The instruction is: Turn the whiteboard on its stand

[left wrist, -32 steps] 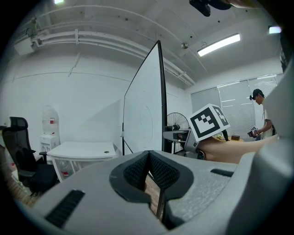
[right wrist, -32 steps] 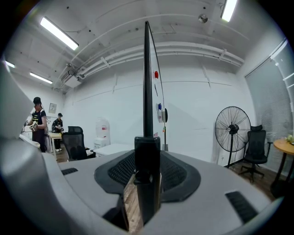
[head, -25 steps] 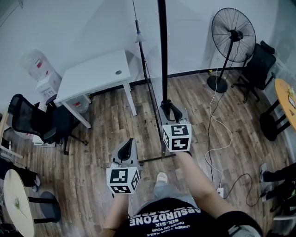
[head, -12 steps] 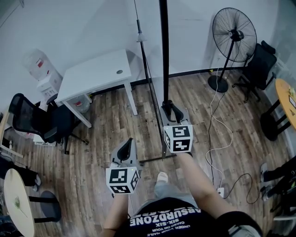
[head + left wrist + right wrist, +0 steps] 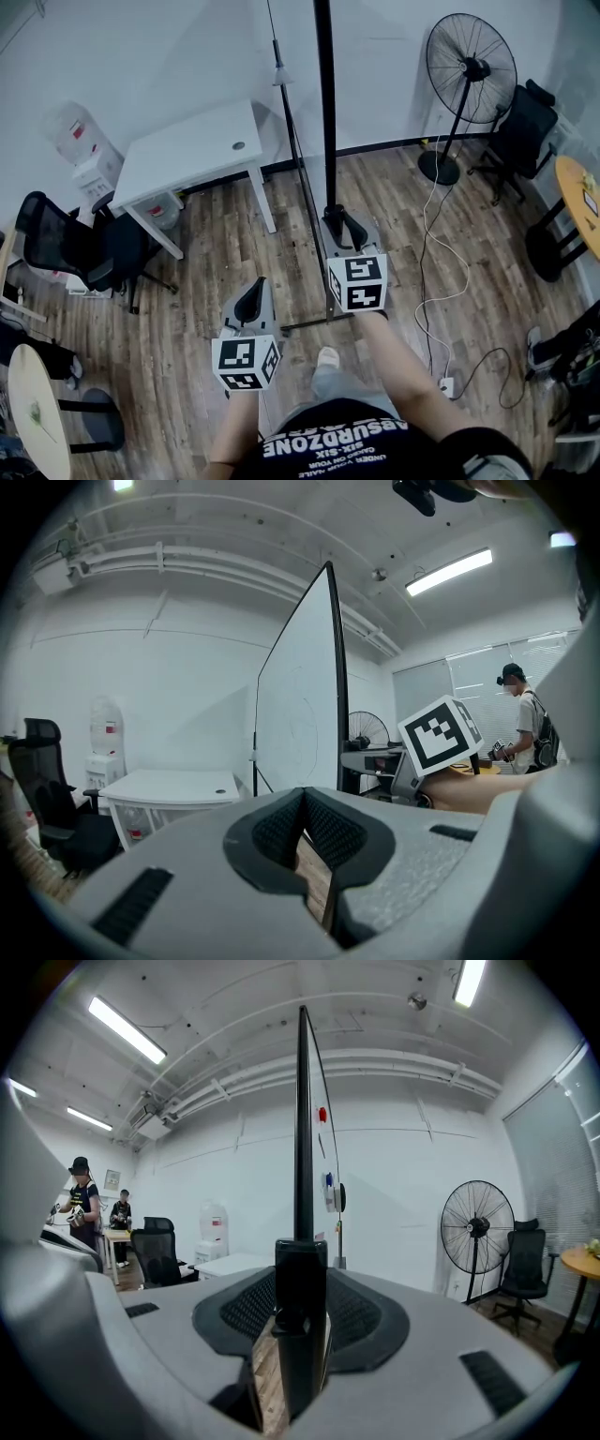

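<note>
Whiteboard (image 5: 325,94) stands edge-on over the wood floor, its dark frame rising straight up from the thin black stand (image 5: 311,324). The right gripper (image 5: 302,1283) is clamped on the whiteboard's near upright edge, with a black bracket of the frame pinched between its ribbed pads. The left gripper (image 5: 303,808) hangs left of the whiteboard and nearer the person, apart from it, its jaws pressed together on nothing. A white desk (image 5: 192,150) stands left of the whiteboard by the wall, and a pedestal fan (image 5: 469,70) stands to the whiteboard's right

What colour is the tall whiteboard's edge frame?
Black edge frame; best seen in the right gripper view.
</note>
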### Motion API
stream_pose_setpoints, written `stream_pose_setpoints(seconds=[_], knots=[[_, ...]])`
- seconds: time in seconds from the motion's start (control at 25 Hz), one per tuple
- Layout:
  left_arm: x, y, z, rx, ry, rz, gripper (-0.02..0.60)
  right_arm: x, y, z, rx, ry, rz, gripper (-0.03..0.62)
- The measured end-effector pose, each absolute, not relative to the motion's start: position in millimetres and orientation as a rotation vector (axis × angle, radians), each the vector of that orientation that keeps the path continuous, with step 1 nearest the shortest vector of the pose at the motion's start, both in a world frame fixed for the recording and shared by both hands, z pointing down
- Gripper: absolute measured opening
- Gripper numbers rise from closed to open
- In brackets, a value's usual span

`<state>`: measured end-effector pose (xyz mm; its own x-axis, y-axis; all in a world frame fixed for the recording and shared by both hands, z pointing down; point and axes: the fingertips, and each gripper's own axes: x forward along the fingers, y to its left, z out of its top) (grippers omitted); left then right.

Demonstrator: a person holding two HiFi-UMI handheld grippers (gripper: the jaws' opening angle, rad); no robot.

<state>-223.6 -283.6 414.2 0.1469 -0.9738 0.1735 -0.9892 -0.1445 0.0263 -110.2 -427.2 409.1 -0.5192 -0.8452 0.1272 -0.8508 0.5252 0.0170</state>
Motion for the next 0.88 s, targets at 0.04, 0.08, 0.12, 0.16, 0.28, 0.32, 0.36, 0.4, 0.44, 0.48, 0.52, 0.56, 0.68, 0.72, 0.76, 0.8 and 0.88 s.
stream_pose_setpoints(seconds=[0.04,0.08,0.12,0.16,0.28,0.32,0.36,0.4,0.44,0.48,0.52,0.56,0.68,0.72,0.76,0.8,0.88], knots=[[-222,-282,414,2.275,-1.96,0.173,0.005,-110,-425,409,1.472,-2.64,0.07,0.163],[-221,-281,414,2.277,-1.958,0.174,0.005,-111,-422,409,1.472,-2.641,0.069,0.163],[-220,-279,415,2.279,-1.956,0.174,0.005,-110,-420,409,1.473,-2.642,0.068,0.163],[-218,-278,416,2.281,-1.953,0.175,0.005,-110,-418,410,1.474,-2.642,0.068,0.163],[-215,-274,415,2.285,-1.95,0.181,0.005,-109,-412,409,1.473,-2.644,0.066,0.163],[-214,-272,415,2.285,-1.95,0.182,0.005,-109,-410,409,1.471,-2.645,0.066,0.163],[-213,-270,414,2.284,-1.952,0.182,0.005,-110,-408,409,1.469,-2.645,0.065,0.163],[-213,-267,414,2.283,-1.953,0.182,0.005,-110,-405,409,1.467,-2.646,0.063,0.163],[-214,-265,414,2.282,-1.955,0.181,0.005,-111,-402,409,1.465,-2.647,0.061,0.163],[-214,-262,414,2.281,-1.957,0.18,0.005,-111,-399,409,1.463,-2.647,0.059,0.163],[-214,-259,414,2.279,-1.959,0.179,0.005,-112,-397,409,1.462,-2.648,0.058,0.163],[-214,-256,414,2.278,-1.961,0.178,0.005,-112,-395,409,1.461,-2.647,0.059,0.163],[-213,-247,415,2.275,-1.962,0.176,0.005,-112,-389,409,1.462,-2.644,0.062,0.163],[-213,-244,415,2.274,-1.961,0.175,0.005,-112,-386,409,1.462,-2.644,0.062,0.163],[-213,-241,416,2.272,-1.961,0.175,0.005,-113,-384,409,1.462,-2.644,0.061,0.163],[-213,-238,416,2.27,-1.961,0.174,0.005,-113,-382,409,1.462,-2.645,0.06,0.163],[-213,-233,418,2.266,-1.96,0.173,0.005,-114,-377,409,1.462,-2.646,0.06,0.163]])
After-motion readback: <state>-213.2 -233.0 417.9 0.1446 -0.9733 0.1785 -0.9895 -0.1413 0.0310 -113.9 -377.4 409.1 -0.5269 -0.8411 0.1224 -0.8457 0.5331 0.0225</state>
